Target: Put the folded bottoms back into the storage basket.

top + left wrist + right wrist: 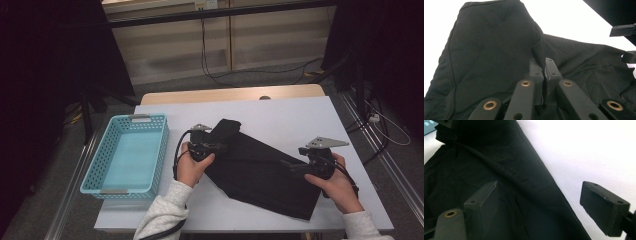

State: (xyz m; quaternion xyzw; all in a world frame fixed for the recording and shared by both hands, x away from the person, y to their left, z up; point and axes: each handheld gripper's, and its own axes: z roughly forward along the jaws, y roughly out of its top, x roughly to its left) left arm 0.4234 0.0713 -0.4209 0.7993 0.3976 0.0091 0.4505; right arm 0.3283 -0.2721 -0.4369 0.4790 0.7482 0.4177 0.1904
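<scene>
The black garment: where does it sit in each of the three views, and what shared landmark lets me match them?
High view: the black garment lies mid-table, between both hands.
Left gripper view: it covers most of the picture, a fold pinched in the shut left gripper.
Right gripper view: it covers the left half, under the open right gripper.
Shared landmark: the white table, bright behind the cloth's edge.

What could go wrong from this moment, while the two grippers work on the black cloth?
1. The left gripper pinches only a thin fold of the black fabric garment; the fold might slip out if pulled.
2. The right gripper stands open over the garment's edge, with one jaw above the white table; closing there might miss the cloth.
3. The perforated turquoise plastic basket sits close beside the left hand and might get nudged.
</scene>
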